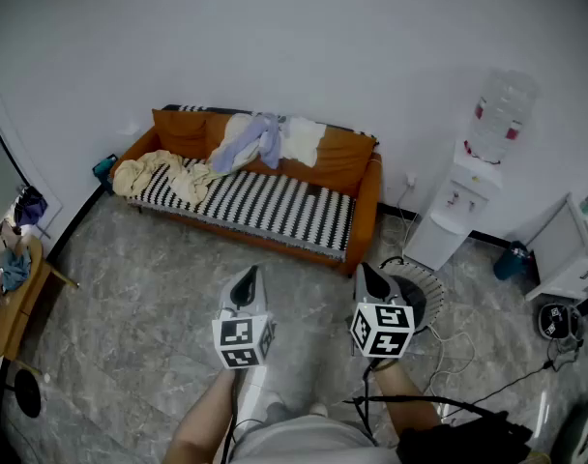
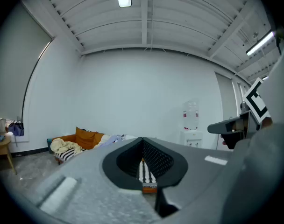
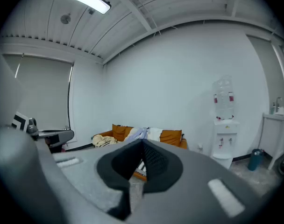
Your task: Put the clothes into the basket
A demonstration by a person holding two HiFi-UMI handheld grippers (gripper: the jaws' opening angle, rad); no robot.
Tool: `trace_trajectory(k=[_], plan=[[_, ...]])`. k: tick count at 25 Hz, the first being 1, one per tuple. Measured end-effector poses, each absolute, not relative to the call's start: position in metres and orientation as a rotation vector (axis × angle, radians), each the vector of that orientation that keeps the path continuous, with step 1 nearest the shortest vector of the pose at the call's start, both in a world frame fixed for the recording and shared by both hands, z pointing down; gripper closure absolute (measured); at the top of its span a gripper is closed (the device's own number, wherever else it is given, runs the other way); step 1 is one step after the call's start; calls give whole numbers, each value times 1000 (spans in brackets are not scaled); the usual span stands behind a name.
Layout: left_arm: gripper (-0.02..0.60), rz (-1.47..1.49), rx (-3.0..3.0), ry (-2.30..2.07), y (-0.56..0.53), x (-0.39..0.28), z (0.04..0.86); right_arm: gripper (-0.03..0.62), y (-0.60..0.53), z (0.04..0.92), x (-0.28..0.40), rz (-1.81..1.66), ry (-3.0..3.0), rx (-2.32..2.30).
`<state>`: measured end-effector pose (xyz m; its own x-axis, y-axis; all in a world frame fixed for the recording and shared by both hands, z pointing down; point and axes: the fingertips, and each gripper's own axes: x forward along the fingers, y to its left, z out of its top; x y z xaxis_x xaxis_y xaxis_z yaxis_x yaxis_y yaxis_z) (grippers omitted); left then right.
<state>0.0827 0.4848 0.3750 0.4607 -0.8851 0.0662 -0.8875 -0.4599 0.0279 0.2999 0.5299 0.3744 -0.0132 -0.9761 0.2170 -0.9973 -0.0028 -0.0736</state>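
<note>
Three garments lie on the orange sofa [image 1: 357, 167] with its striped seat cover: a beige one [image 1: 163, 174] at the left end, a lavender one [image 1: 248, 143] over the backrest, and a white one [image 1: 302, 138] beside it. A round white slatted basket [image 1: 422, 296] stands on the floor at the sofa's right end, partly hidden by my right gripper [image 1: 369, 280]. My left gripper [image 1: 244, 283] is held beside it, over the floor in front of the sofa. Both are shut and empty, well short of the clothes. The left gripper view shows the beige garment [image 2: 65, 146] far off; the right gripper view shows the lavender one [image 3: 138, 134].
A white water dispenser [image 1: 468, 182] stands against the wall right of the sofa. Cables [image 1: 468, 356] trail over the marble floor at right, near a white cabinet [image 1: 570, 249] and a teal bottle [image 1: 512, 261]. A wooden stool [image 1: 12, 303] with cloth on it stands at far left.
</note>
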Motion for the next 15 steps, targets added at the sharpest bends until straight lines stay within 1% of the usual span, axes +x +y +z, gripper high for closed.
trace_trajectory(k=[9,15], plan=[[572,60,2616,-1591,474,73,385,591,518,385,284,357,-2173,2120],[572,72,2606,-1591,449,44,391,591,490,394,260,389,-2144,2140]])
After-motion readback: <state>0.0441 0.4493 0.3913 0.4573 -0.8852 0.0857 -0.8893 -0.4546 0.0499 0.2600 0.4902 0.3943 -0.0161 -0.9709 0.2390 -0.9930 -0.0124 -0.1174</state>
